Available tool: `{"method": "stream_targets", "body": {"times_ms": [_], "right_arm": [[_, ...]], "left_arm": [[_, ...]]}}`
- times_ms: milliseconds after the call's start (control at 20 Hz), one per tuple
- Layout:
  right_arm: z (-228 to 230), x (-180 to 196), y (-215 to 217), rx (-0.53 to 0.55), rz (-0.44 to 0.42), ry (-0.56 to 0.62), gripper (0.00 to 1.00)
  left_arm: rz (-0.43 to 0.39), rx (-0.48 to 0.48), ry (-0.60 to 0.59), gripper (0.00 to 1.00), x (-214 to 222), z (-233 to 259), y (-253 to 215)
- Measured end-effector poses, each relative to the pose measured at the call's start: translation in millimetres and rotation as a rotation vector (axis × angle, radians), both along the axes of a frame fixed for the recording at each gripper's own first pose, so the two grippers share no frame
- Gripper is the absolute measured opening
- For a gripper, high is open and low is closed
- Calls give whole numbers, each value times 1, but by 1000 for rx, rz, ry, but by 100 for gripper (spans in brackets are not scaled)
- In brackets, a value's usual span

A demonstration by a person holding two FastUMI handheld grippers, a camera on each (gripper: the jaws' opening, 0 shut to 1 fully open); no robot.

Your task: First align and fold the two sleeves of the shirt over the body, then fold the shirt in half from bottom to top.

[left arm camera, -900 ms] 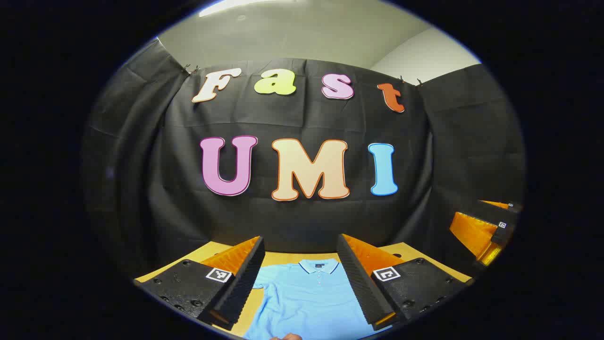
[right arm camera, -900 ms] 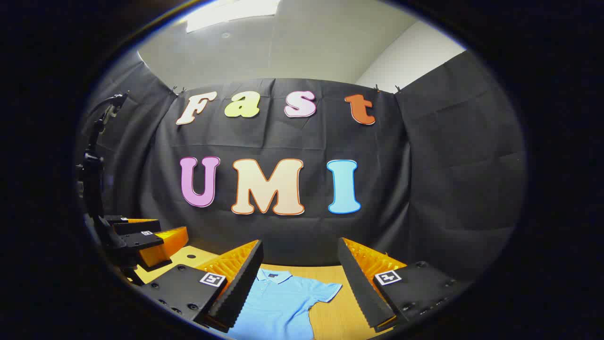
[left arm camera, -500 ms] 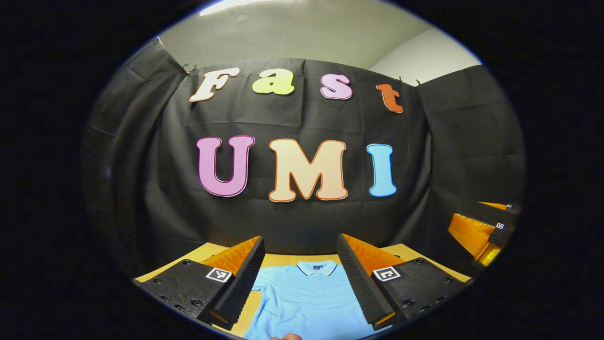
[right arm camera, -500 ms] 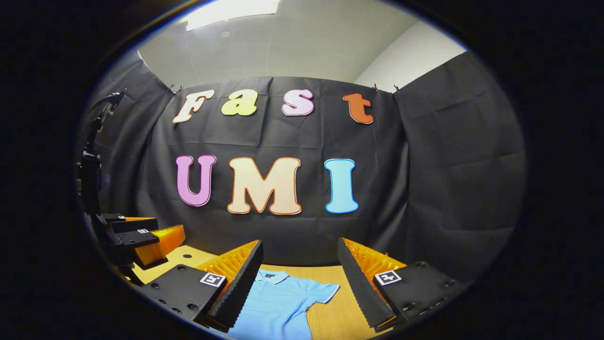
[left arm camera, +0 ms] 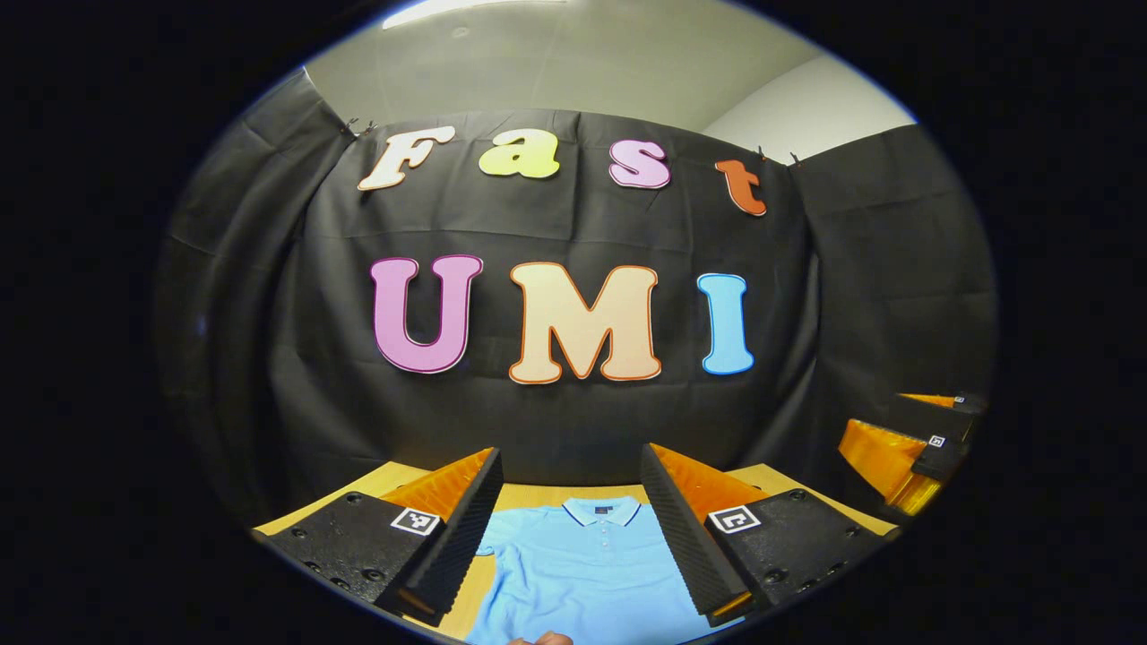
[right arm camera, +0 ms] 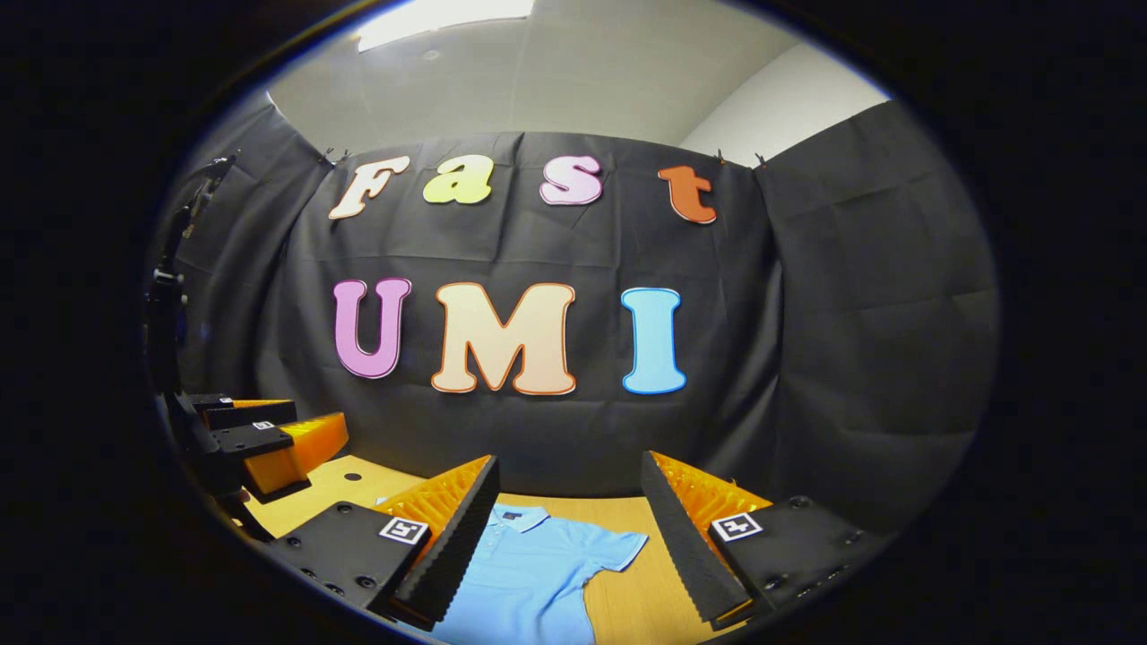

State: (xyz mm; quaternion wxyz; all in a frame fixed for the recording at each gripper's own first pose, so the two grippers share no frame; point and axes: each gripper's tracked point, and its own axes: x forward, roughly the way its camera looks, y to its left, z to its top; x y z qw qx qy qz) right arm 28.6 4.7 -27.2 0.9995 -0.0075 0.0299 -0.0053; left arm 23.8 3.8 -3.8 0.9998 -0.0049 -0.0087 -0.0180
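On the table (left arm camera: 538, 492) — shirt (left arm camera: 587, 573) flat | left gripper (left arm camera: 569, 466), right gripper (right arm camera: 569, 470) — agape

In the left gripper view, the left tool (left arm camera: 571, 537) sits at the bottom centre of the frame with its two fingers (left arm camera: 461, 533) spread wide apart, gripping nothing. A fingertip of the person's hand (left arm camera: 542, 639) peeks in at the very bottom edge. At the lower right of that frame the right tool (left arm camera: 905, 448) hangs farther off. In the right gripper view, the right tool (right arm camera: 571, 542) likewise stands wide apart and unloaded at bottom centre, and the left tool (right arm camera: 260, 443) appears at the lower left.
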Motion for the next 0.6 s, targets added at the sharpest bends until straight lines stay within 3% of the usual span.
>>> {"method": "stream_targets", "body": {"times_ms": [600], "right_arm": [[-82, 116, -37, -82, -102, 84, 99]], "left_arm": [[8, 17, -17, 92, 41, 3, 34]]}}
